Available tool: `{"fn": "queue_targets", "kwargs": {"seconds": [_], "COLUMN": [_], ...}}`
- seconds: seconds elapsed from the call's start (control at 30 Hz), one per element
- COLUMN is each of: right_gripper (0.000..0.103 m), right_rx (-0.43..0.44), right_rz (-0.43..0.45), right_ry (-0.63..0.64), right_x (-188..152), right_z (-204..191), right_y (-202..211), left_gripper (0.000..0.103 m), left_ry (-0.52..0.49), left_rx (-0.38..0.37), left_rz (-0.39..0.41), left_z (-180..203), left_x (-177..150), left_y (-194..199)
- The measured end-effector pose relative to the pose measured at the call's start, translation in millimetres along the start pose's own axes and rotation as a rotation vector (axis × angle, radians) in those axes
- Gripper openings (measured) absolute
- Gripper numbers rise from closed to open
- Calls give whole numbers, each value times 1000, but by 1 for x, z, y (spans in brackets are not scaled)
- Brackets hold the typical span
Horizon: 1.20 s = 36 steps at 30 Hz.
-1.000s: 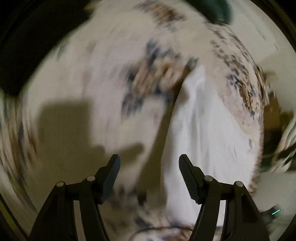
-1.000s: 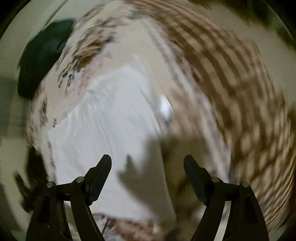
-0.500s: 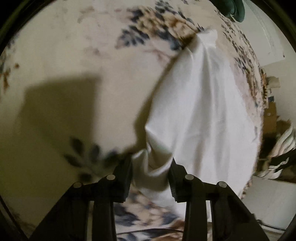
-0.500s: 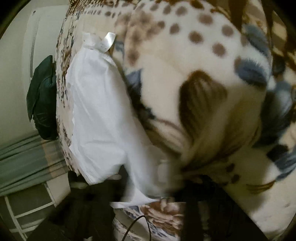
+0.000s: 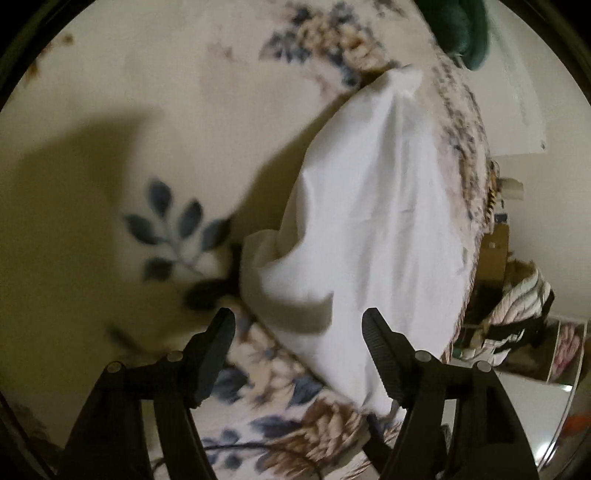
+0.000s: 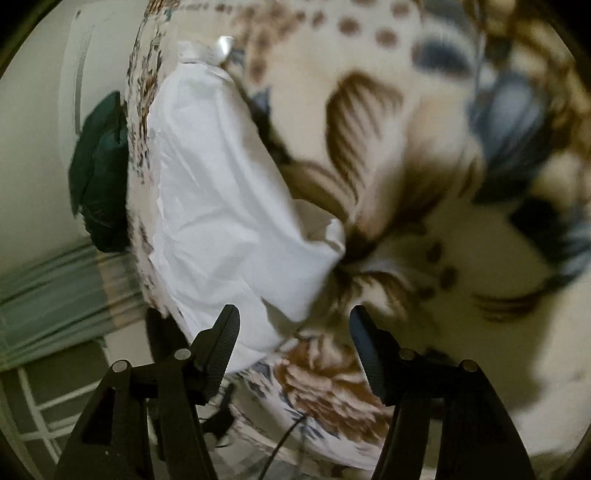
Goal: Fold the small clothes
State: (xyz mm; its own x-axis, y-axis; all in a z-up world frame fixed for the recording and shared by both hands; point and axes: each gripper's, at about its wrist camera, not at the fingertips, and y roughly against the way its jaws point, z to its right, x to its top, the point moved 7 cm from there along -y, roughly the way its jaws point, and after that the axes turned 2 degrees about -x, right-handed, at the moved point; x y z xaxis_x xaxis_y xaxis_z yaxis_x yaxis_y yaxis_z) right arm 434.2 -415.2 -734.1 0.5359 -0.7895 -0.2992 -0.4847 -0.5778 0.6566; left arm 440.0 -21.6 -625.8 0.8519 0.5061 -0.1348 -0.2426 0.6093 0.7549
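Note:
A white cloth point(image 5: 373, 229) lies on a floral blanket point(image 5: 147, 155), folded into a long shape with its near corner curled over. My left gripper point(image 5: 297, 332) is open and empty, its fingers just short of that curled corner. In the right wrist view the same white cloth point(image 6: 214, 206) runs along the blanket's left edge. My right gripper point(image 6: 293, 328) is open and empty, with the cloth's near end between and just beyond its fingers.
A dark green garment point(image 6: 99, 184) lies at the bed's far edge, also in the left wrist view point(image 5: 461, 29). Cluttered shelves with striped fabric point(image 5: 517, 310) stand past the bed's right edge. A cable point(image 6: 280, 443) hangs below the blanket edge.
Both grippers closed on the cloth's near edge half a second ago, then opened and let it go. The cloth's near corner now lies curled on the blanket.

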Motion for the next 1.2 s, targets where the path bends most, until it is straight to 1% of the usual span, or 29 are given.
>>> {"fn": "queue_targets", "kwargs": {"seconds": [0.03,0.13,0.17,0.2,0.23,0.27,0.3,0.33,0.4,0.47,0.57,0.7,0.77,0.87,0.97,1.0,1.07,1.1,1.13,1.2], "right_gripper": [65,66,66,66,65,62,37,14,13,12,11,10,10,10,11,13,20,37,50,56], "right_rx": [28,105,135,151,146,159,147,132,118,95,84,66,54,37,27,27,46,51,80,120], "right_rz": [13,64,83,106,120,145,161,166,182,193,191,174,159,135,111,108,100,101,116,126], "right_ry": [-1,-31,-29,-24,-25,-22,-16,-8,9,28,29,51,69,82,92,92,73,59,39,11], "right_x": [3,13,16,19,20,20,21,21,20,14,8,-7,-17,-33,-38,-38,-32,-28,-26,-24], "right_z": [0,-2,-6,-9,-11,-14,-16,-18,-21,-23,-28,-19,-18,-9,2,6,13,17,20,25], "right_y": [-3,-8,-8,-9,-10,-10,-10,-11,-8,-2,5,25,31,39,32,30,22,17,17,14], "left_gripper": [69,69,67,67,51,35,16,14,12,12,12,12,12,13,22,28,33,43,50,57], "left_ry": [18,18,7,7,5,-14,-30,-50,-88,-122,-147,-142,-134,-143,-95,-82,-78,-95,-123,-177], "left_rx": [-37,-24,6,11,11,40,36,38,35,29,23,24,35,61,80,90,121,150,173,196], "left_rz": [2,26,45,57,75,97,103,113,140,157,154,134,120,87,44,33,42,54,66,89], "left_z": [3,16,20,22,24,25,27,30,34,35,37,30,19,7,-10,-15,-20,-22,-21,-20], "left_x": [1,11,15,16,18,19,19,19,17,13,4,-10,-19,-26,-24,-25,-23,-23,-22,-23], "left_y": [-6,-21,-24,-26,-26,-26,-25,-22,-16,-8,5,20,26,21,12,13,20,26,34,46]}}
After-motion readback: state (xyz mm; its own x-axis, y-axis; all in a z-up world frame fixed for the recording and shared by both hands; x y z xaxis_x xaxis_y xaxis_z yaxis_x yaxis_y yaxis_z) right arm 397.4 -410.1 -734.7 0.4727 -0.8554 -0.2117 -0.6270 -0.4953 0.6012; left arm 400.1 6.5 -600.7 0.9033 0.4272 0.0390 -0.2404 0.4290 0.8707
